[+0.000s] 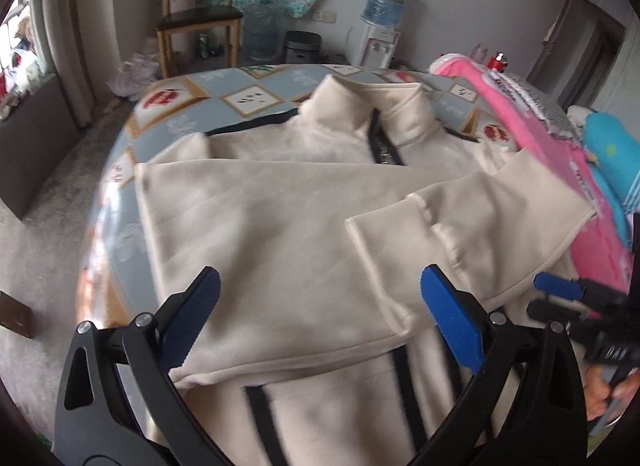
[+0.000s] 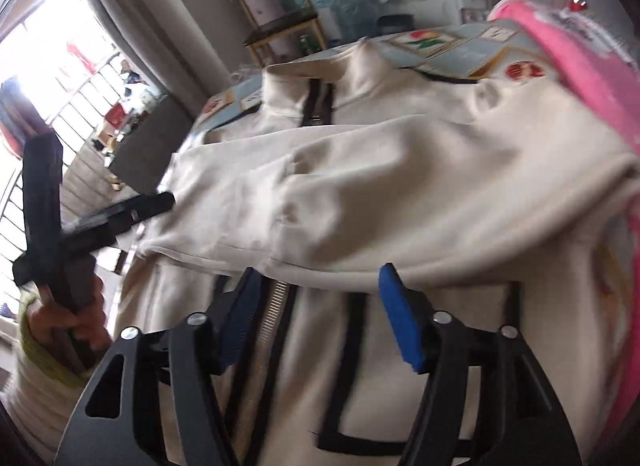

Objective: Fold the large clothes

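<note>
Cream jacket [image 1: 280, 205] is lying face up on the patterned table [image 1: 168, 105], collar far, with both sleeves [image 1: 460, 205] already lying crossed over its chest. Left gripper [image 1: 320, 306] and right gripper [image 2: 316, 306] are hovering with jaws open and empty near the hem, so the body is seemingly still awaiting its folds

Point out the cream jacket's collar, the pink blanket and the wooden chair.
cream jacket [image 1: 372, 105], left wrist view, on its standing collar.
pink blanket [image 1: 532, 133], left wrist view, on its folded top face.
wooden chair [image 1: 199, 19], left wrist view, on its dark seat.
</note>
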The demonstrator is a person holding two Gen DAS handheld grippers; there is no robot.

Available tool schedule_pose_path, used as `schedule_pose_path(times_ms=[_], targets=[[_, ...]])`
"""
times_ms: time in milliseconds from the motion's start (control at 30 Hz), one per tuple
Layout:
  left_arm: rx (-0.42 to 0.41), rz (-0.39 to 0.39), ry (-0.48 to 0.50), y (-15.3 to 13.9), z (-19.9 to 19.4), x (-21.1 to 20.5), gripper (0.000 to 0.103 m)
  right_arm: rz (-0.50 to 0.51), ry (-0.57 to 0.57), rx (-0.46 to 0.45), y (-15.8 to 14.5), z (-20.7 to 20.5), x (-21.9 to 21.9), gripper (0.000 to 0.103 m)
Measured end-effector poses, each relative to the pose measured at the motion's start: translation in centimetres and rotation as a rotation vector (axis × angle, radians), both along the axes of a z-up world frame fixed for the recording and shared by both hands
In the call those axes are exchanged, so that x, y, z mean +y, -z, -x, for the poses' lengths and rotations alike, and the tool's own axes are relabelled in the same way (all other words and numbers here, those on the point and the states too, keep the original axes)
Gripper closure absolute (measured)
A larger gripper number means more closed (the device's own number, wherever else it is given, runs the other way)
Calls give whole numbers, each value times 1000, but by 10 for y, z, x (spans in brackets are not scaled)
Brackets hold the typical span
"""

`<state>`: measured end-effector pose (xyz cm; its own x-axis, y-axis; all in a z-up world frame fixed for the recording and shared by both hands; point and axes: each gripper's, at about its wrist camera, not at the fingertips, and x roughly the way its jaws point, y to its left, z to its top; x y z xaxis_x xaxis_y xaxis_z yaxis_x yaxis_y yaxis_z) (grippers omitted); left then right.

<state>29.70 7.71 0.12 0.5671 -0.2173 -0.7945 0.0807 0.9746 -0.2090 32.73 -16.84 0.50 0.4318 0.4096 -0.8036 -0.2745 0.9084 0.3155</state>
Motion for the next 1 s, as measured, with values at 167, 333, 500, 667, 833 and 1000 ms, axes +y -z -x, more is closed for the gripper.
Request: schedule_pose_path(times_ms=[167, 333, 500, 667, 833, 1000], targets=[[68, 43, 41, 14, -21, -37, 10, 96, 73, -11, 15, 14, -36, 37], [88, 33, 21, 30, -24, -58, 37, 45, 147, 38, 44, 11, -62, 37], [142, 43, -16, 47, -26, -61, 59, -2, 143, 10, 47, 13, -66, 31], [140, 23, -45, 48, -25, -60, 79, 29, 114, -20, 45, 16, -56, 25], [116, -17, -71, 45, -25, -58, 98, 39, 101, -25, 42, 17, -54, 23], [15, -55, -45, 8, -20, -62, 99, 36, 97, -13, 41, 16, -54, 23]])
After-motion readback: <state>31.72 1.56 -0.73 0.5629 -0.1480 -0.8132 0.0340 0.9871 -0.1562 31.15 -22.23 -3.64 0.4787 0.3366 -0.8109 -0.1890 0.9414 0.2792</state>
